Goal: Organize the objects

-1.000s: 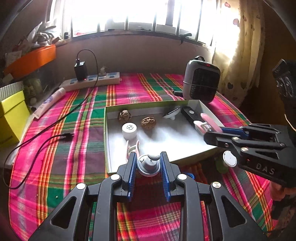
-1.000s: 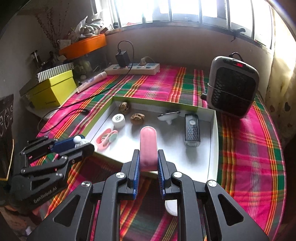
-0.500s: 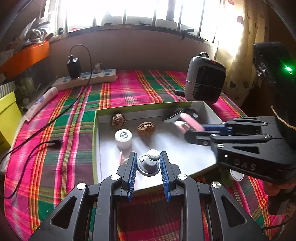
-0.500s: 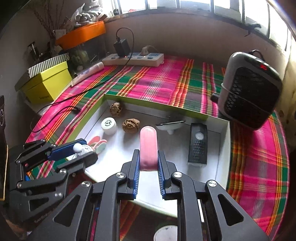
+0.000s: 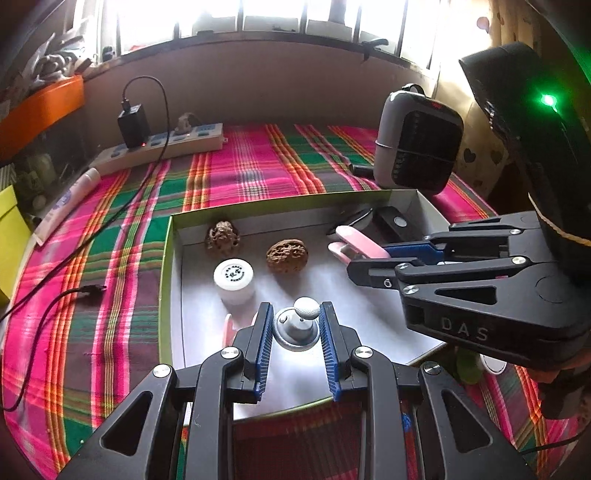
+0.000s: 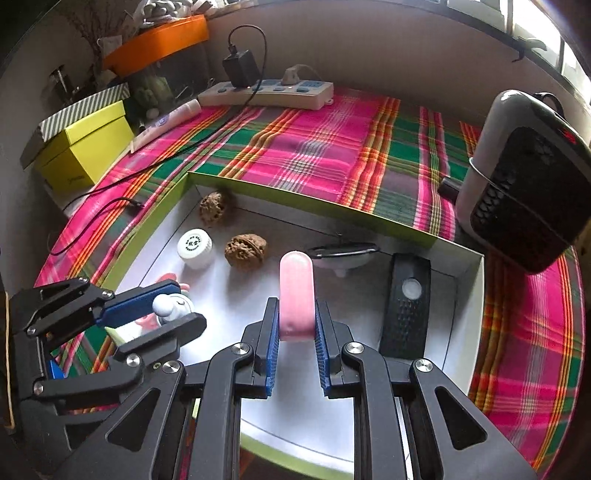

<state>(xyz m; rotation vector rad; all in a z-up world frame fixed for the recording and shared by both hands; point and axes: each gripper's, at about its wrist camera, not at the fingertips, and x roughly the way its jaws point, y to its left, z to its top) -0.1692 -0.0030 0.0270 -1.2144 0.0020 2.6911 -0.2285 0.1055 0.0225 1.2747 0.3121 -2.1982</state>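
Pink tube (image 6: 296, 291) points forward from right hand-held gripper (image 6: 296, 332)

Daylight from window (image 5: 258, 14) overexposed, glare; room dim below. Strong fisheye bending, dark corners. Green lamp (image 5: 548, 99) flares. Focus sharp.

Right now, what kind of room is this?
Probably a room in someone's home: a table under a plaid cloth, a power strip by the window, and a small heater.
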